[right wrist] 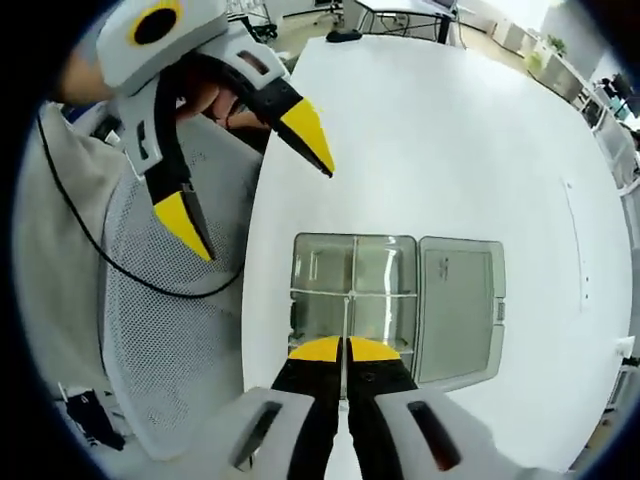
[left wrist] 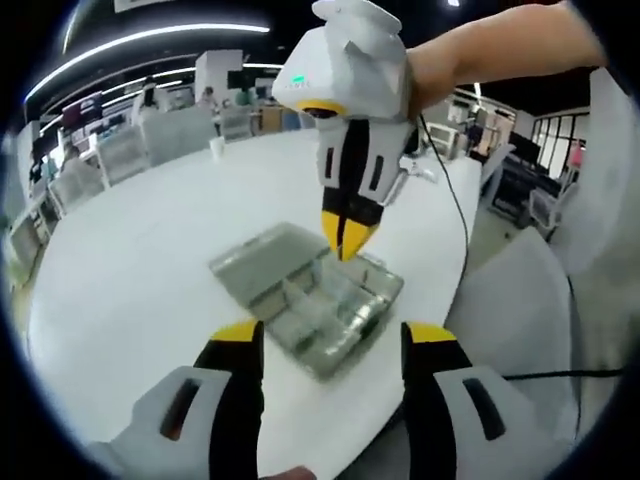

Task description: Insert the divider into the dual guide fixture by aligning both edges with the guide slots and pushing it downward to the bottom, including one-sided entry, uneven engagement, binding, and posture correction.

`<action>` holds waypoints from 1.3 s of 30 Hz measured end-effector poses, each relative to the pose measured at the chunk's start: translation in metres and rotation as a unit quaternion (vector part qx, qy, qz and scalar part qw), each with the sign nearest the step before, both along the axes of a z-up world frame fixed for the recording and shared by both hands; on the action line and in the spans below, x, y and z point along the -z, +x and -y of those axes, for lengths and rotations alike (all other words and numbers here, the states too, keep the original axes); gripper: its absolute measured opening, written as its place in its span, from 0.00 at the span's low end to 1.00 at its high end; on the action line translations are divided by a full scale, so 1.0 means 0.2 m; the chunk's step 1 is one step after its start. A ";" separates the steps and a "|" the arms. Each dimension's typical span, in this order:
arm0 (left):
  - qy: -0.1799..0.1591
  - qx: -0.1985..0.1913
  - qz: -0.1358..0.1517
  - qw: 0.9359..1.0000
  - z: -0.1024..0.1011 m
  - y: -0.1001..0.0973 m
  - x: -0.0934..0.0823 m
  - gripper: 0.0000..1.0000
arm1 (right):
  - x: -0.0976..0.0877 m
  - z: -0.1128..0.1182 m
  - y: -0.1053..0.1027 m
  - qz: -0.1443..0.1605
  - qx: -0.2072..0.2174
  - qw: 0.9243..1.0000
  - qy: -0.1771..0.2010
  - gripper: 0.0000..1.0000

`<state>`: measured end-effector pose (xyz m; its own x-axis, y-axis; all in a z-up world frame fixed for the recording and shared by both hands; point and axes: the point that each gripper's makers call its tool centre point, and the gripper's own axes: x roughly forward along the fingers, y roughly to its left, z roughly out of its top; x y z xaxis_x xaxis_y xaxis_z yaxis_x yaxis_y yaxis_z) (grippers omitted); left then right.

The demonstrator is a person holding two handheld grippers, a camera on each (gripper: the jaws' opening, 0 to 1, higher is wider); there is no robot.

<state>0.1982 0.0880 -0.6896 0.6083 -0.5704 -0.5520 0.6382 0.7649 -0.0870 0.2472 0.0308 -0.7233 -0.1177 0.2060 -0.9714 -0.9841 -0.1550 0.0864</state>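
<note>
thin clear divider (right wrist: 346,320) upright in right gripper (right wrist: 344,345), over translucent box (right wrist: 385,270)

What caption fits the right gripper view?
Shut right gripper pinches a thin clear divider over the clear plastic compartment box; open left gripper waits.
</note>
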 end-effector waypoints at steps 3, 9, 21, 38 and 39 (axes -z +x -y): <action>-0.002 -0.002 -0.004 1.000 0.00 -0.01 0.01 0.53 | 0.01 0.00 0.00 0.000 0.000 1.000 0.001 0.00; -0.003 -0.002 -0.006 1.000 0.01 -0.02 0.02 0.53 | 0.02 -0.01 0.00 0.001 0.000 1.000 0.002 0.00; -0.005 -0.007 -0.010 1.000 -0.02 -0.02 0.03 0.53 | 0.06 -0.02 0.02 0.003 -0.002 1.000 -0.003 0.00; -0.006 -0.007 -0.013 1.000 -0.01 -0.01 0.04 0.53 | 0.07 -0.03 0.02 0.003 -0.005 1.000 0.000 0.00; -0.006 -0.006 -0.013 1.000 -0.01 -0.01 0.04 0.53 | 0.07 -0.02 0.02 0.001 -0.002 1.000 -0.002 0.00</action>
